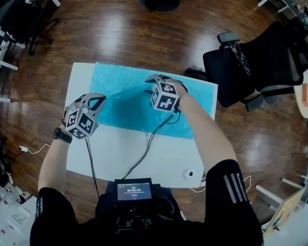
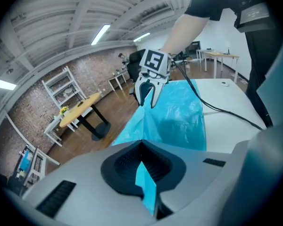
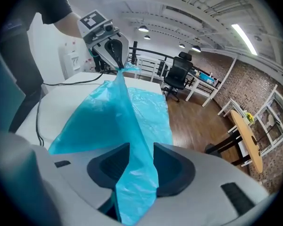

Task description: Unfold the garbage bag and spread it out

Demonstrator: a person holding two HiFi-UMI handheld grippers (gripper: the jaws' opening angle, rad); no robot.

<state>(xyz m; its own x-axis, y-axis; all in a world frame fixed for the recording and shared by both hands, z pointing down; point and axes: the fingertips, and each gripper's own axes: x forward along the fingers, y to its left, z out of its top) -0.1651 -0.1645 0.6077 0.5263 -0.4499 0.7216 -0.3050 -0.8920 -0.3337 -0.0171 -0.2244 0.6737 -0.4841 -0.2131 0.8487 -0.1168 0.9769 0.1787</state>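
Head view: blue garbage bag (image 1: 124,108) spread over the far half of the white table (image 1: 138,155), part lifted in a ridge; left gripper view: my left gripper (image 2: 144,173) clamped on a bag fold; right gripper view: my right gripper (image 3: 137,168) jaws apart, film running between them.

garbage bag (image 1: 113,81) partly hidden behind right claw (image 1: 161,80), screen (image 1: 134,191) text unreadable

The garbage bag (image 1: 124,108) is laid over the far half of the table (image 1: 118,155), from 10 to 2 o'clock. The left gripper (image 1: 95,102) is placed at the bag's 9 o'clock edge and the right gripper (image 1: 156,79) at 12 o'clock. A cable (image 1: 149,143) is run toward 6 o'clock. An office chair (image 1: 267,60) is set beyond the table at 2 o'clock.
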